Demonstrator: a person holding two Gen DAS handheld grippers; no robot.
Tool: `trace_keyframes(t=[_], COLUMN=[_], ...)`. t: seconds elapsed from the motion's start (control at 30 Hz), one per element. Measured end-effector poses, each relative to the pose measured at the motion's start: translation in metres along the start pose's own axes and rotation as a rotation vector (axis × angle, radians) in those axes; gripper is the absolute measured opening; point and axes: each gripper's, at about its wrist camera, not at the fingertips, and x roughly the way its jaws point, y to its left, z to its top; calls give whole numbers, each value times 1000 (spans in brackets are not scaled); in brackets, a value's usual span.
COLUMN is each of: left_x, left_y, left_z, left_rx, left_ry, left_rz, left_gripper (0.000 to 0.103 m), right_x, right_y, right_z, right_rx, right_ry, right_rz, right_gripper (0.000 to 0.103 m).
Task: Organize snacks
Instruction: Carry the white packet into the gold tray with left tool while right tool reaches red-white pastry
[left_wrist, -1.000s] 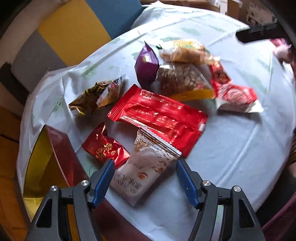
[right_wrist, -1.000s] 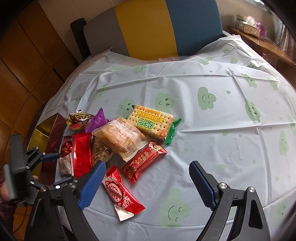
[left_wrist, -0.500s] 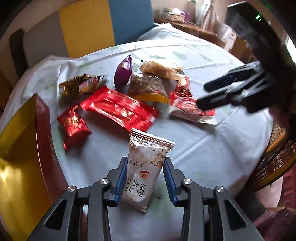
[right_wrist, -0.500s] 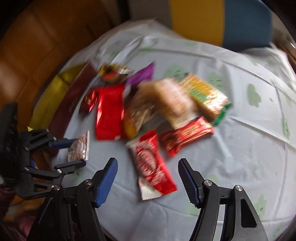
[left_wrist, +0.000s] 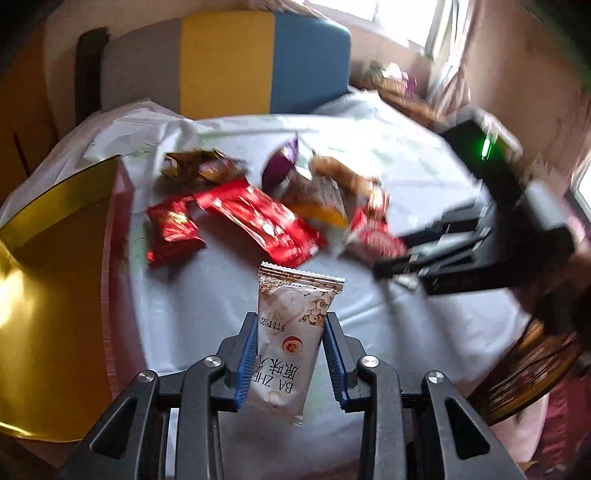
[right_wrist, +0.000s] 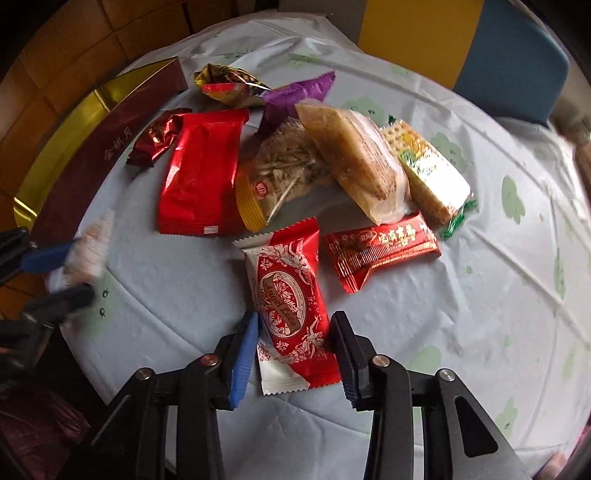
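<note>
Two hand-held grippers, jaws just closing: my left hand-held gripper (left_wrist: 290, 356) clamps the white snack packet (left_wrist: 290, 339); my right hand-held gripper (right_wrist: 295, 354) straddles the red-and-white packet (right_wrist: 291, 306) on the tabletop (right_wrist: 461, 317), contact unclear.

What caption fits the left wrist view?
Left gripper pinching a white snack packet above the table, gold-lined box alongside.

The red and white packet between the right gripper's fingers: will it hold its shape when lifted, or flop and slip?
The red and white packet looks like a puffy sealed wrapper, so probably light. Its crimped ends will likely droop beyond the right gripper, whose jaws have just been closing around it. The glossy film may slide if the pads catch only air-filled wrapper, so squeeze across the middle.
</note>
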Motion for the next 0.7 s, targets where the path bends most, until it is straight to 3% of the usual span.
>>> trace_keyframes(t=[0.13,0.3,0.53,0.7], left_x=[-29,-59,-55,-33], left_y=[29,79,141,166], left_z=[12,15,25,34], left_rx=[-105,-278,-429,-524], left_ry=[-56,-114,-113,-68], left_rz=[-22,6,101,87], left_gripper=[35,35,35,35], right_x=[3,1,-1,-3], right_y=[-3,1,16,23], right_z=[-2,-3,-5,-6], right_rx=[-29,-38,-80,-87], right_ry=[-8,-15,-21,-21], right_rz=[-20,-26,-64,-69], right_gripper=[42,42,42,42])
